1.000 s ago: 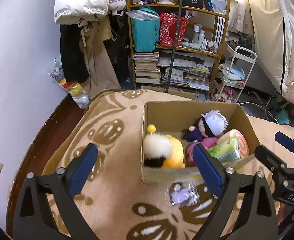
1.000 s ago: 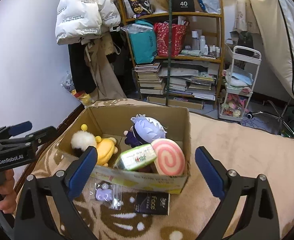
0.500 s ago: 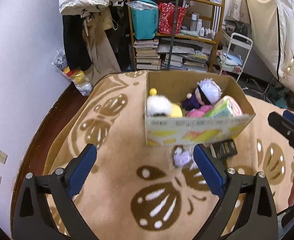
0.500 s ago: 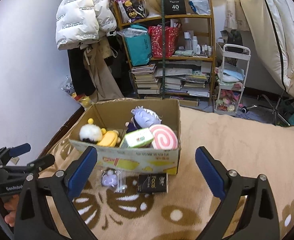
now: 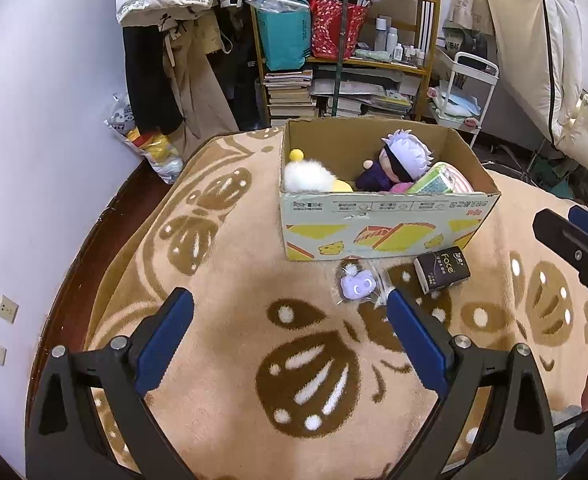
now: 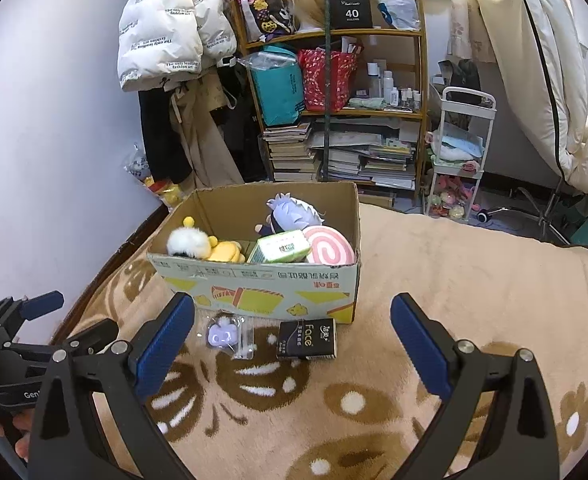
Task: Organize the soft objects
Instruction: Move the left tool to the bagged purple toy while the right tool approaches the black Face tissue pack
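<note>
A cardboard box [image 5: 382, 224] [image 6: 262, 284] stands on the tan blanket. It holds a white-and-yellow plush [image 5: 310, 178] [image 6: 206, 246], a white-haired doll [image 5: 402, 160] [image 6: 290, 214], a green tissue pack [image 6: 280, 250] and a pink swirl cushion [image 6: 330, 250]. In front of the box lie a small purple plush in a clear bag [image 5: 358, 286] [image 6: 224, 336] and a black "Face" tissue pack [image 5: 442, 270] [image 6: 306, 340]. My left gripper [image 5: 290, 320] and right gripper [image 6: 292, 320] are both open and empty, held back from the box.
The blanket [image 5: 222, 280] with brown butterfly prints covers the bed. A wooden shelf [image 6: 334, 120] with books and bags, hanging coats [image 6: 166, 40] and a white trolley [image 6: 458, 152] stand behind. A purple wall [image 5: 34, 160] is at the left.
Both grippers have pulled back and away from the box, so it now looks smaller and farther. The small bagged plush and black pack have come into fuller view. Both stay open.
</note>
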A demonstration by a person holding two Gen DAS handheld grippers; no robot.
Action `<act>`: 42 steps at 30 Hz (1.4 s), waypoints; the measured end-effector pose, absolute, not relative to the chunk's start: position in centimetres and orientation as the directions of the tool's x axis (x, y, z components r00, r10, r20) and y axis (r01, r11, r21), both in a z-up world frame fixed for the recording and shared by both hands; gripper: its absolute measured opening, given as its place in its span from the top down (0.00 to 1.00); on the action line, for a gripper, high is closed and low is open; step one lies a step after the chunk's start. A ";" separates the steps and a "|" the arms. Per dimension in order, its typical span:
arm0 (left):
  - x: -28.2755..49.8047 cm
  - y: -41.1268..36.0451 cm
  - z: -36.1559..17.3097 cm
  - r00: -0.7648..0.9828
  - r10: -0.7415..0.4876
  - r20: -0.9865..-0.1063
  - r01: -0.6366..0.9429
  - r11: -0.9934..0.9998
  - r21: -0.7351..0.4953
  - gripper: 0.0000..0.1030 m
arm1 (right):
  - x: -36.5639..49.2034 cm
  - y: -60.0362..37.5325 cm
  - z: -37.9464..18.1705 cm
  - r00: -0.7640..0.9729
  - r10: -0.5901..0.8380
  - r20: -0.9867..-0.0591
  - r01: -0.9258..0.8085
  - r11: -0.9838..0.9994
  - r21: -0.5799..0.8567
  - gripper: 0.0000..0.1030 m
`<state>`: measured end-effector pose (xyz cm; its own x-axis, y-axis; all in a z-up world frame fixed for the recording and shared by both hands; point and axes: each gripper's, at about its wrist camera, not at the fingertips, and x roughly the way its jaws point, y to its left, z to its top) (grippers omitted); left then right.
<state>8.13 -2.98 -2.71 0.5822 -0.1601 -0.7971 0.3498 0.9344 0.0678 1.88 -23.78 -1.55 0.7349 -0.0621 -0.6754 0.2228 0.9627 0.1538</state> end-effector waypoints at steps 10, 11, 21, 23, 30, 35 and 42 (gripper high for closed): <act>8.7 -3.6 -3.9 0.576 -0.188 -0.796 0.370 0.928 0.048 0.07 | 2.8 -23.9 -3.2 0.711 -0.054 -0.701 0.234 0.959 0.163 0.00; 8.8 -3.8 -4.1 0.575 -0.192 -0.795 0.374 0.926 0.047 0.07 | 2.9 -23.9 -3.3 0.711 -0.055 -0.702 0.235 0.958 0.164 0.00; 10.5 -5.4 -6.6 0.551 -0.200 -0.810 0.382 0.923 0.032 0.07 | 4.7 -24.5 -5.2 0.682 -0.050 -0.730 0.257 0.950 0.175 0.00; 10.9 -5.6 -6.9 0.558 -0.195 -0.806 0.373 0.927 0.035 0.07 | 5.2 -24.6 -5.5 0.674 -0.053 -0.737 0.265 0.949 0.174 0.00; 12.5 -6.3 -8.5 0.537 -0.199 -0.819 0.363 0.932 0.011 0.07 | 6.6 -24.7 -7.1 0.644 -0.047 -0.763 0.266 0.950 0.166 0.00; 13.4 -7.0 -10.0 0.511 -0.213 -0.833 0.385 0.923 0.001 0.07 | 7.8 -24.6 -8.2 0.611 -0.032 -0.791 0.252 0.955 0.156 0.00; 14.3 -8.1 -12.4 0.459 -0.247 -0.854 0.420 0.907 -0.036 0.07 | 9.3 -24.9 -10.3 0.555 -0.033 -0.831 0.274 0.951 0.145 0.00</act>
